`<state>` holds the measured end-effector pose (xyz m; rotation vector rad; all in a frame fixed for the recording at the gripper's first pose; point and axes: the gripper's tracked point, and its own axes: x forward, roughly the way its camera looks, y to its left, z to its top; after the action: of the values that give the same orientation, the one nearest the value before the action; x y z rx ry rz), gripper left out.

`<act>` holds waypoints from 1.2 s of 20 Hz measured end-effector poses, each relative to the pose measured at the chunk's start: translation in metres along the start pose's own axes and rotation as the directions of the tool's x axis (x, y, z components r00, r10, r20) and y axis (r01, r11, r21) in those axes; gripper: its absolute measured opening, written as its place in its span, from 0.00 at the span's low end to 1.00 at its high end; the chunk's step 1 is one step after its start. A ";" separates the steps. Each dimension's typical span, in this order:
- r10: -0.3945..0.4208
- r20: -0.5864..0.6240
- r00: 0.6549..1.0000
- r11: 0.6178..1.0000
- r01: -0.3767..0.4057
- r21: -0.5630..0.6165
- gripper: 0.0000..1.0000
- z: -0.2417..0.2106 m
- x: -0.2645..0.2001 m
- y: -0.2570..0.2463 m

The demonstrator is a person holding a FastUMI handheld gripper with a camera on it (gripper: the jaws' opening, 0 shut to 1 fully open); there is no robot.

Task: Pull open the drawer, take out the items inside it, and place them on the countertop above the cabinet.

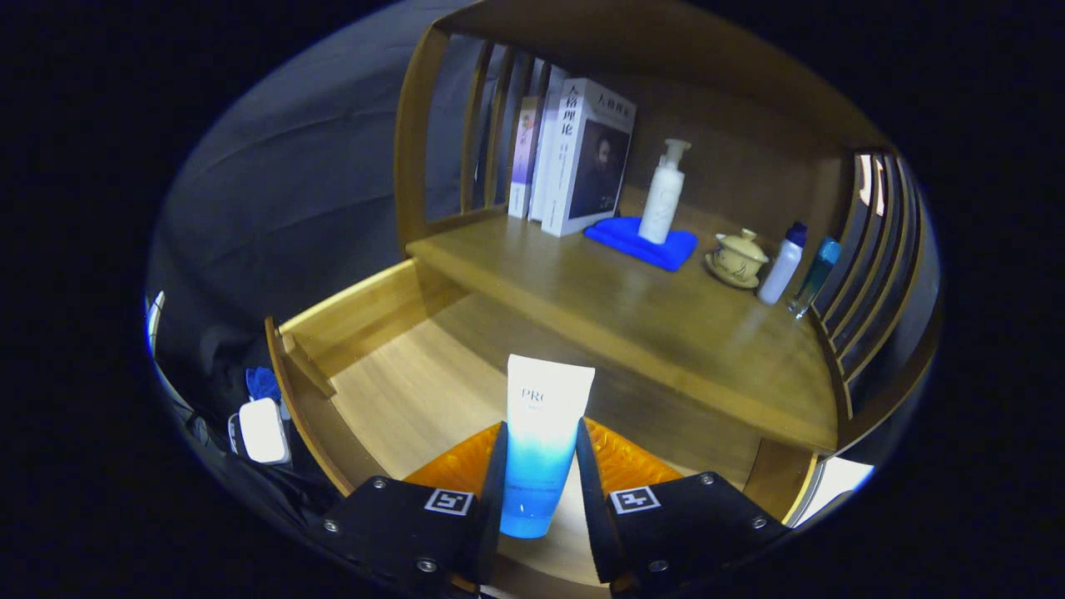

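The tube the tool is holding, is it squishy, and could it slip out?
The tube is probably soft plastic, so the tool pressing both its sides may dent it. Its glossy surface looks slippery, so it could slide. It seems light. Above the open drawer, a fall should do little harm.

Wooden bench [632,308] above the cabinet, slatted ends, solid back. Back left corner: row of upright books [574,158], spines outward, largest one nearest the middle. Just beside them, a folded blue cloth [641,243] lies flat on the bench; a white pump bottle [664,193] stands upright on it. Toward the right end: a lidded cup on a saucer [737,259], then a white bottle with dark cap [784,264], then a blue bottle [815,274], close together near the right slats. Front half of the bench bare.
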<state>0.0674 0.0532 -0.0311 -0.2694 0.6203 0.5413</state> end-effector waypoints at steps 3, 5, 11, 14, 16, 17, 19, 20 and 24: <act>-0.024 0.059 0.998 0.999 0.022 0.029 0.45 0.026 -0.005 -0.014; -0.029 0.095 0.995 0.998 0.023 0.065 0.45 0.045 -0.006 -0.021; -0.131 0.185 0.974 0.979 0.098 0.176 0.45 0.094 0.011 -0.068; -0.203 0.190 0.961 0.957 0.153 0.245 0.45 0.102 0.031 -0.095; -0.279 0.197 0.940 0.936 0.220 0.275 0.45 0.106 0.044 -0.120; -0.314 0.200 0.928 0.926 0.253 0.279 0.45 0.106 0.048 -0.130; -0.352 0.173 0.920 0.909 0.292 0.297 0.46 0.099 0.059 -0.144; -0.360 0.146 0.921 0.902 0.304 0.308 0.46 0.093 0.065 -0.148; -0.401 0.110 0.909 0.880 0.349 0.321 0.55 0.084 0.077 -0.157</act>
<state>0.2468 -0.0135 0.0001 -0.0541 0.4538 0.0881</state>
